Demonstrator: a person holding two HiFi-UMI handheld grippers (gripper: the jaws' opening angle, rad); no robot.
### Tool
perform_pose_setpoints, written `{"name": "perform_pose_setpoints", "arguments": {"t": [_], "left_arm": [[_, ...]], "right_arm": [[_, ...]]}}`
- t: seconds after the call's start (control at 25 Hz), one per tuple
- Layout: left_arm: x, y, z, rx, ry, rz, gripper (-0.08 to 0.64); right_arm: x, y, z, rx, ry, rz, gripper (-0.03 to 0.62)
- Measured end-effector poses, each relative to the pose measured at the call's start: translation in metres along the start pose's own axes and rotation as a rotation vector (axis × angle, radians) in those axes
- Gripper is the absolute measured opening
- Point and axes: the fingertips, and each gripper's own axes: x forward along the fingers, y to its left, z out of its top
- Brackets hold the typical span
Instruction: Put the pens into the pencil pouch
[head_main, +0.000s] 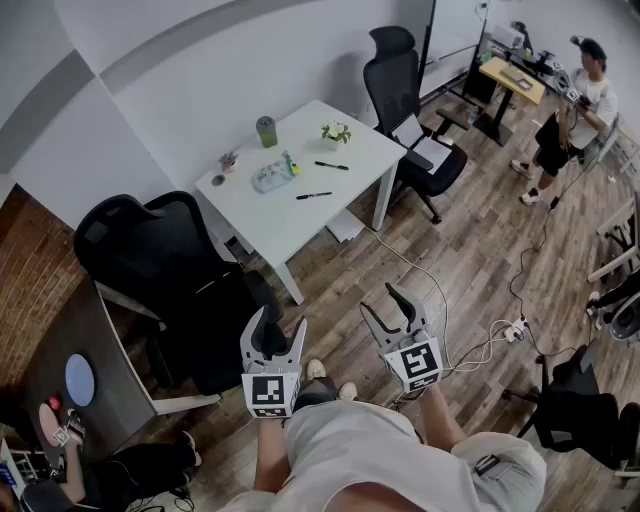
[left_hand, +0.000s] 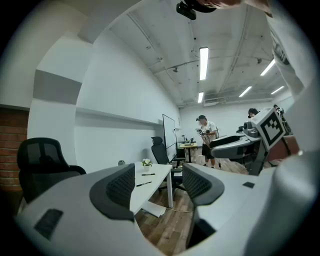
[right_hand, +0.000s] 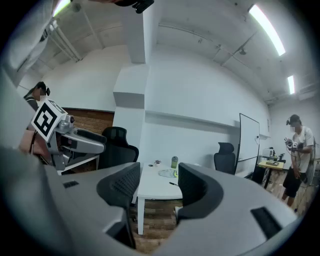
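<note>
Head view: we're standing well short of the tabletop (head_main: 290, 225), both grippers hanging over the floor. Left gripper (head_main: 279, 325) is holding its jaws wide apart, empty. Right gripper (head_main: 384, 303) is holding its jaws a bit narrower, also empty. Two black pens are lying on the tabletop, nearer pen (head_main: 313, 196) by its front edge and farther pen (head_main: 331, 166) behind it, long axes running roughly across our approach. Pencil pouch (head_main: 272, 176) is sitting just left of them.

Left gripper view: both pens are showing far off between the jaws.

Right gripper view: the pouch and one pen are lining up between the jaws.

We're judging neither hand clearly nearer. Right looks suited to the pens, left to the pouch.
</note>
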Motion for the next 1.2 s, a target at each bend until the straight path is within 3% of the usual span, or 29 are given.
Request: {"name": "perform_pose_setpoints", "arguments": {"t": [0.12,0.24,0.52,1.2], "left_arm": [[0.005,-0.008,0.007,0.01,-0.017,-0.002,0.287],[0.014,-0.014,0.013,0.023,-0.035,-0.008,0.287],[0.041,-0.006,0.019,0.031,-0.052,-0.014,0.287],[0.136,0.075,0.025,0.028,-0.074,-0.04,0.287]], "right_arm": [[0.0,-0.004,-0.002,0.019,-0.027,0.013,0.232],[0.004,-0.006,-0.001,0.026,-0.043,0.029,0.287],[0.025,-0.016,0.005,0.015,-0.053,0.047,0.29],[0.132,-0.056,0.02,-0.019,-0.028,0.005,0.293]]}}
